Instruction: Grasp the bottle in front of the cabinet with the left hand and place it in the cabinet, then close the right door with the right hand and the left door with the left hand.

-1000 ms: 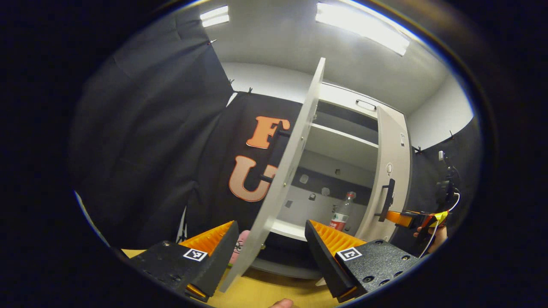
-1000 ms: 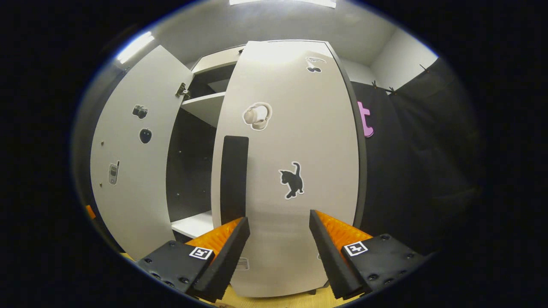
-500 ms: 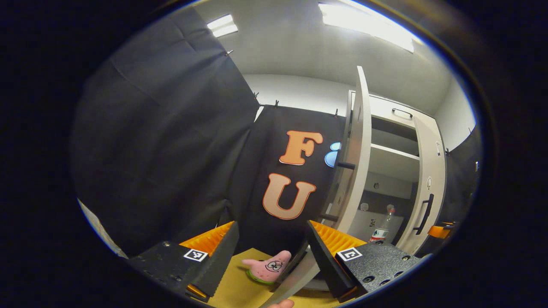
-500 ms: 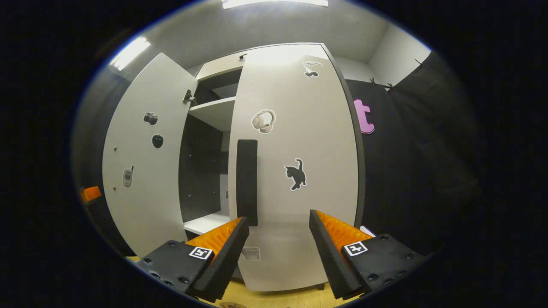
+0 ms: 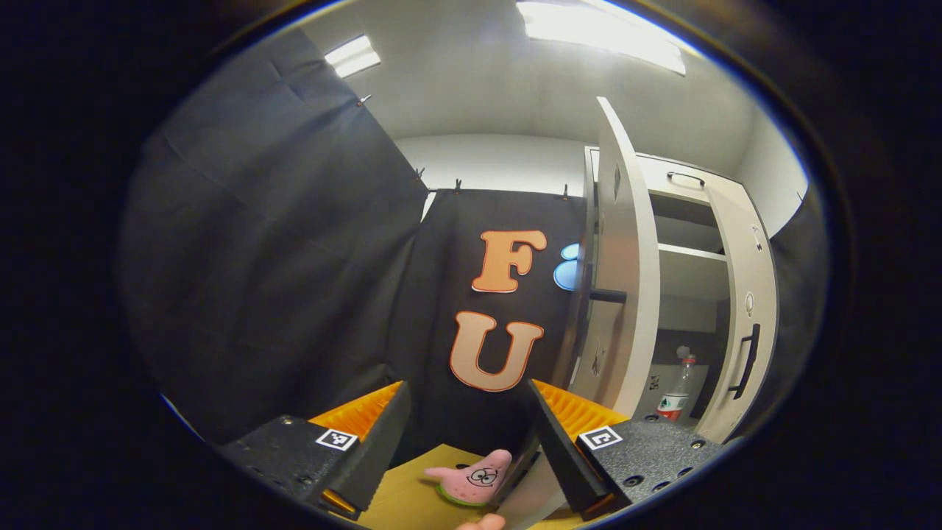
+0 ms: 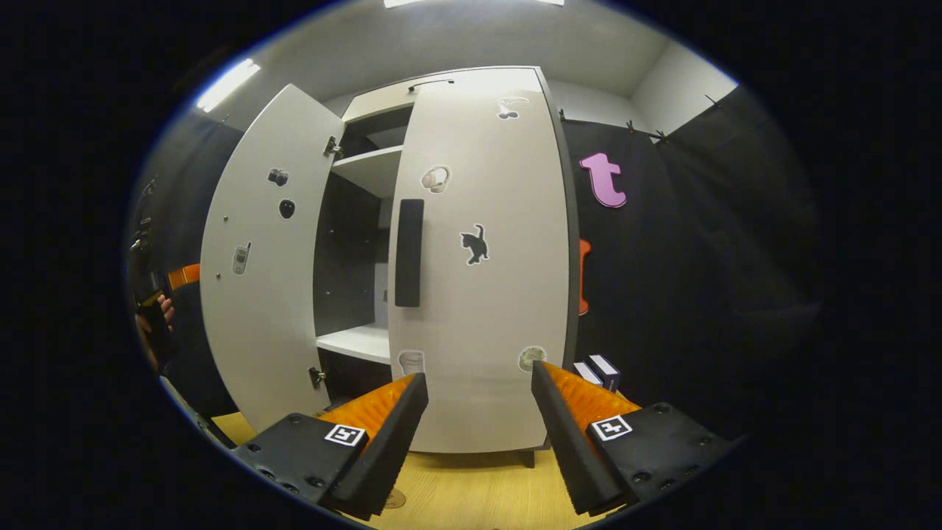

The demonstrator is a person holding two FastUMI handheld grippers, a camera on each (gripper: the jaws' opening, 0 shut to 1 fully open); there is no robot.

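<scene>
With the clear plastic bottle (image 5: 675, 390) already parked on the white cabinet's (image 6: 434, 82) lower shelf, low right in the left gripper view, door-closing is what's left. Both the left gripper (image 5: 464, 434) and right gripper (image 6: 475, 427) are spread apart, nothing held. Next up, probably: the pale right door (image 6: 486, 258) gets pushed flush, then the left door (image 6: 257, 258).

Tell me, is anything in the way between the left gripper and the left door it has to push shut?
Nothing visible blocks it. The left gripper is open and empty beside the left door, whose edge stands just right of its fingers. A pink starfish toy lies low on the table between the fingers, below the door's handle.
</scene>
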